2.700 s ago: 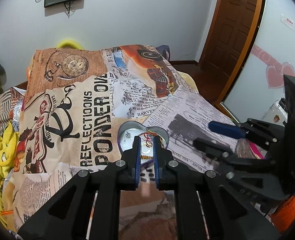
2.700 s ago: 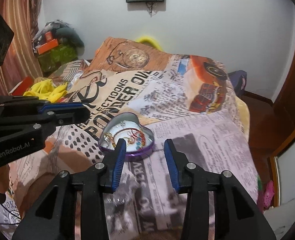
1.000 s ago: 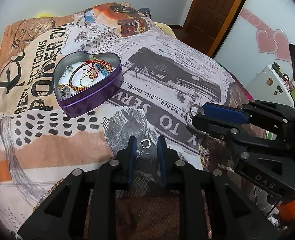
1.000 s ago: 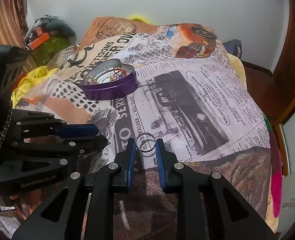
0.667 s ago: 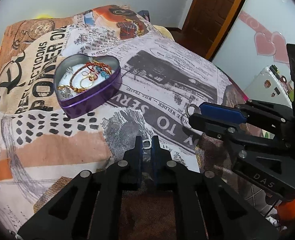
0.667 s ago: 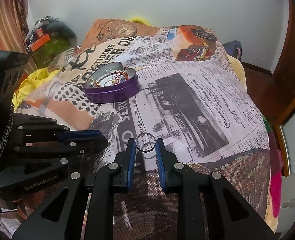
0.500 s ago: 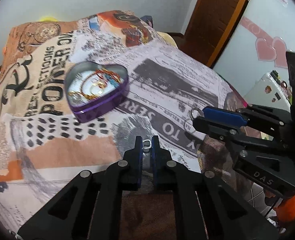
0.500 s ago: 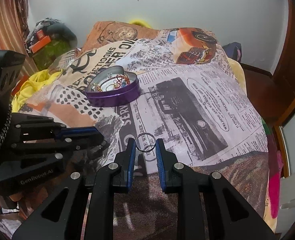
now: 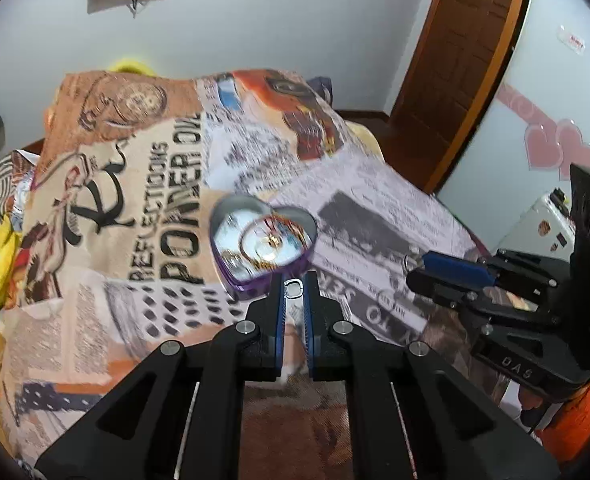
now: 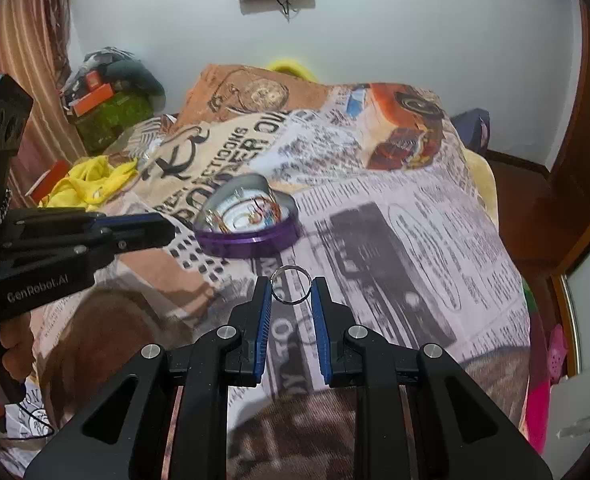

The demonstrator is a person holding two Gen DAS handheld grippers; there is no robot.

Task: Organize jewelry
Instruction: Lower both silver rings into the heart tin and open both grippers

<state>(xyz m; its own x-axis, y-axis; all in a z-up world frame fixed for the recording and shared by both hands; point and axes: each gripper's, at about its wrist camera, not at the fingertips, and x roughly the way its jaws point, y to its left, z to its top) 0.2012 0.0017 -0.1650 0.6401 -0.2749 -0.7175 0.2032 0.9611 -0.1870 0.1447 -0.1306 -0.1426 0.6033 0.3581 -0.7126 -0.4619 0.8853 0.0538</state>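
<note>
A purple heart-shaped tin [image 9: 263, 240] with several bracelets and chains inside sits on the printed bedspread [image 9: 135, 208]; it also shows in the right wrist view [image 10: 251, 220]. My left gripper [image 9: 294, 286] is shut on a small silver ring [image 9: 294, 287], held just in front of the tin. My right gripper [image 10: 291, 280] is shut on a larger silver ring [image 10: 290, 279], held above the bedspread, in front of the tin. The right gripper [image 9: 415, 266] shows at the right of the left wrist view.
A yellow cloth [image 10: 91, 184] and a pile of bags [image 10: 111, 92] lie left of the bed. A wooden door [image 9: 455, 60] stands at the back right. A white cabinet [image 9: 547, 220] is close on the right.
Both grippers have lifted with their rings and moved forward toward the tin. The left gripper shut on the small ring about a second ago.
</note>
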